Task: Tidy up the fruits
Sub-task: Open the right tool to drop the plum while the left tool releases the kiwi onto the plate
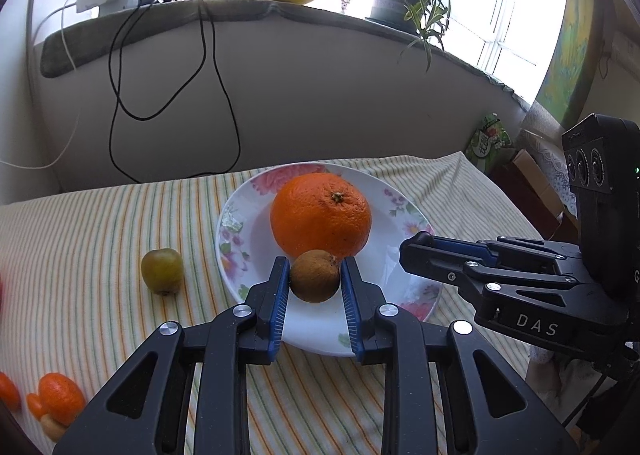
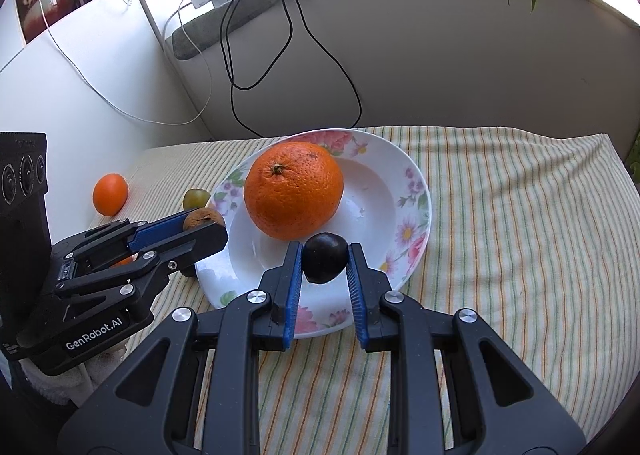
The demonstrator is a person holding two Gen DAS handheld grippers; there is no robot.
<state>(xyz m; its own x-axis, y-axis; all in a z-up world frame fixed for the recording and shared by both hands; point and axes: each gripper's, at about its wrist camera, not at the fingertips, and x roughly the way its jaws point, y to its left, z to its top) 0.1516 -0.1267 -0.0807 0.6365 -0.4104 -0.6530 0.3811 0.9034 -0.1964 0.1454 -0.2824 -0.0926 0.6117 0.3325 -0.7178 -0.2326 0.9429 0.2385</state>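
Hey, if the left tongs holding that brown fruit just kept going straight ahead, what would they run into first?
Most likely the big orange on the floral plate. The left tongs grip the brown fruit right in front of it, so that fruit would probably touch first. The exact gap is hard to judge.

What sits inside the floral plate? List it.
On the floral plate: one large orange. The left claw holds a brown fruit over it, the right claw a dark fruit; contact underneath is hidden.
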